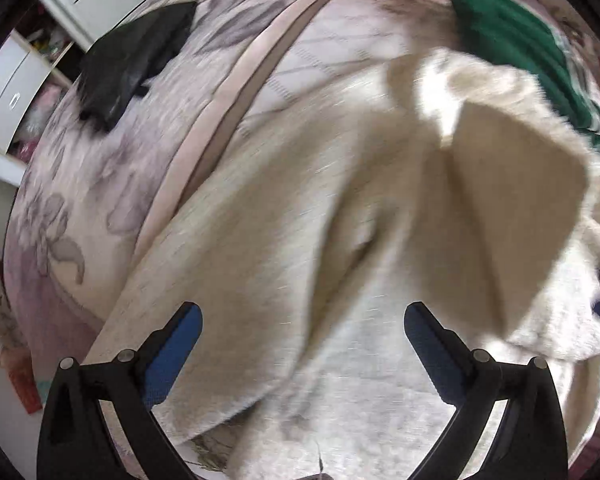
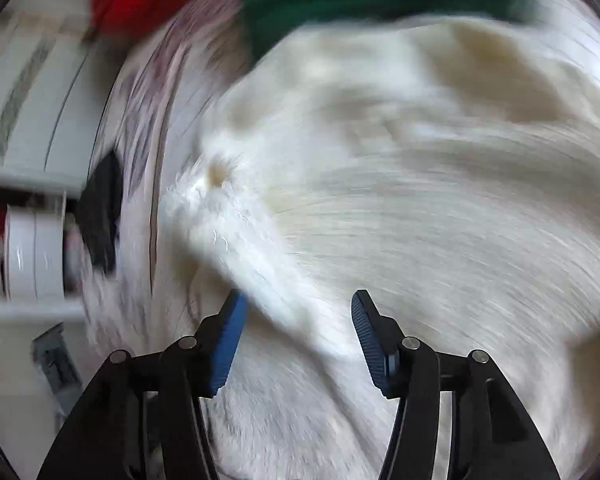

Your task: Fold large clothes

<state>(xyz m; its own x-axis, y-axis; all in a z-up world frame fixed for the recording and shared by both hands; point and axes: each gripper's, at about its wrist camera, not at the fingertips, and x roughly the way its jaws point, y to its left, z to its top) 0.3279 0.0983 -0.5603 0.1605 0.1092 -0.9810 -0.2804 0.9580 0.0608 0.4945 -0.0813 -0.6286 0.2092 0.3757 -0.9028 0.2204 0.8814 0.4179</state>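
A big cream fleece garment [image 1: 332,216] lies rumpled across the flowered bedspread [image 1: 80,184], one flap folded over near the green garment [image 1: 516,52] at the far edge. Both the left gripper [image 1: 303,322] and the right gripper [image 2: 298,312] hover over it with their jaws spread wide and nothing between them. To fold well, each should probably pinch only an outer edge, lift together and lay the cloth flat; the blurred right view hides exactly where that edge lies.
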